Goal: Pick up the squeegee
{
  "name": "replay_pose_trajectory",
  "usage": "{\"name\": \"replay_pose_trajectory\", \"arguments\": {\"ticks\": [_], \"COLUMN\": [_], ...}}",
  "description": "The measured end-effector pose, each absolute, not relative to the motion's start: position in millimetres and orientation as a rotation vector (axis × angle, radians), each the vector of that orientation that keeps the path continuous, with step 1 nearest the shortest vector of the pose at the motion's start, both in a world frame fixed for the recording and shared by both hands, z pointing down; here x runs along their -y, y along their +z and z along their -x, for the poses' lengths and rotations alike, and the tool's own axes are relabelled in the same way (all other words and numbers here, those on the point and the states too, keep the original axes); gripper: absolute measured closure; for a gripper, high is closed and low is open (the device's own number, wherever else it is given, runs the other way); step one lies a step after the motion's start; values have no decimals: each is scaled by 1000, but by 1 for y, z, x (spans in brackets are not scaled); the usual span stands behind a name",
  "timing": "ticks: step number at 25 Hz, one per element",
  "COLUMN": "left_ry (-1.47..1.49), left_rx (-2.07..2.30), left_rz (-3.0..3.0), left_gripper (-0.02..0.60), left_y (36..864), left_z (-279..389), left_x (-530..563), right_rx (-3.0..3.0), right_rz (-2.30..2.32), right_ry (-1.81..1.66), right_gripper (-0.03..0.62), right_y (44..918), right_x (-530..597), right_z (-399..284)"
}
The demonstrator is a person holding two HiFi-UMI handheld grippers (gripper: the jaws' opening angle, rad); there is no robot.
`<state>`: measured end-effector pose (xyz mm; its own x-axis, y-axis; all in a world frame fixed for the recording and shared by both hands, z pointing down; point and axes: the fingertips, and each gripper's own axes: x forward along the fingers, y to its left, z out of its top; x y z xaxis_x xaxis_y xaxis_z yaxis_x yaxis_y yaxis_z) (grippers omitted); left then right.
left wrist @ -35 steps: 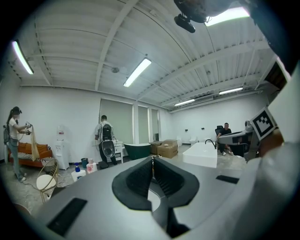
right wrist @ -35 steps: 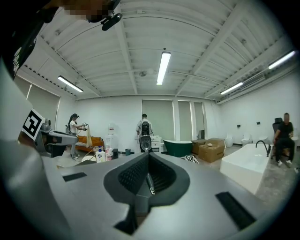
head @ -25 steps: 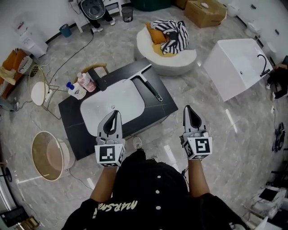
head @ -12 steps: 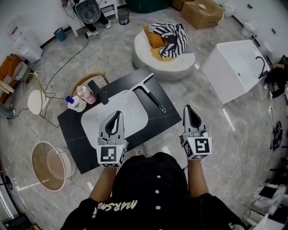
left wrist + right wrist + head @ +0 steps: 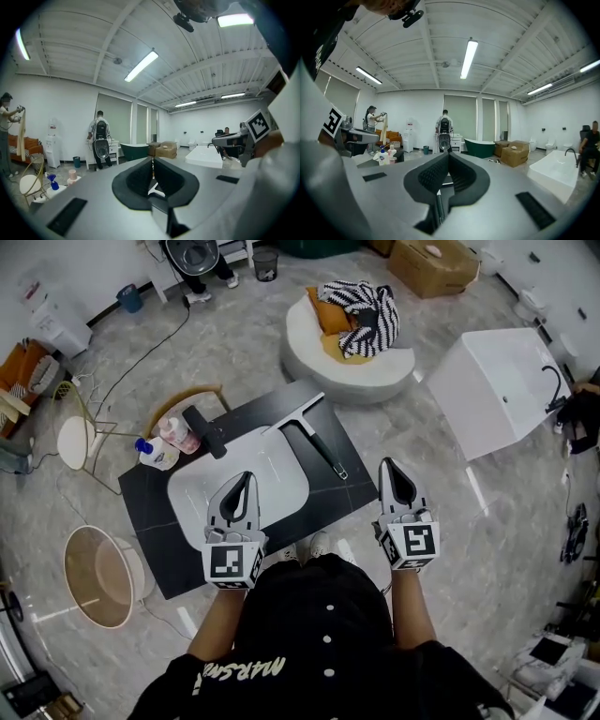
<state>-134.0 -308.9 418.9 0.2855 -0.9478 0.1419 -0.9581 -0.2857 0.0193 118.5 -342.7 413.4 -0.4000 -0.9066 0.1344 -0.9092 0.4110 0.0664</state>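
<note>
Both tongs, left gripper [image 5: 241, 486] and right gripper [image 5: 394, 474], are closed on nothing, short of the squeegee [image 5: 317, 442] on the black countertop [image 5: 150, 507]; likely the approach stage, which next calls for opening one over the handle.

Left gripper [image 5: 242, 480], right gripper [image 5: 390, 468]: jaws together, empty.

the squeegee [image 5: 317, 444] has a black handle and a pale blade. the counter [image 5: 328, 495] is black, its basin [image 5: 281, 472] white. the left gripper [image 5: 241, 478] and right gripper [image 5: 391, 466] are grey with black-and-white square markers. the cloth [image 5: 367, 310] is black-and-white striped, the cushion [image 5: 328, 320] orange.
</note>
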Motion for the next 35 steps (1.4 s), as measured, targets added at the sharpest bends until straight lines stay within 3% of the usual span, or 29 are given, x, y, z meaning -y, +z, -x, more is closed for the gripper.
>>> {"name": "replay_pose_trajectory", "arguments": {"ticks": [16, 35], "left_ry": [241, 306], "left_rx": [1809, 1760], "left_rz": [-2250, -2010], "left_gripper": [563, 563], "left_y": [474, 570], "left_z": [125, 126], "left_x": [319, 301], "right_rx": [2435, 2234], "right_rz": [-1274, -934], "right_ry": [197, 336], "right_gripper": [594, 436], "right_y": [539, 723], "right_x": [412, 452], "right_z": [-85, -28]}}
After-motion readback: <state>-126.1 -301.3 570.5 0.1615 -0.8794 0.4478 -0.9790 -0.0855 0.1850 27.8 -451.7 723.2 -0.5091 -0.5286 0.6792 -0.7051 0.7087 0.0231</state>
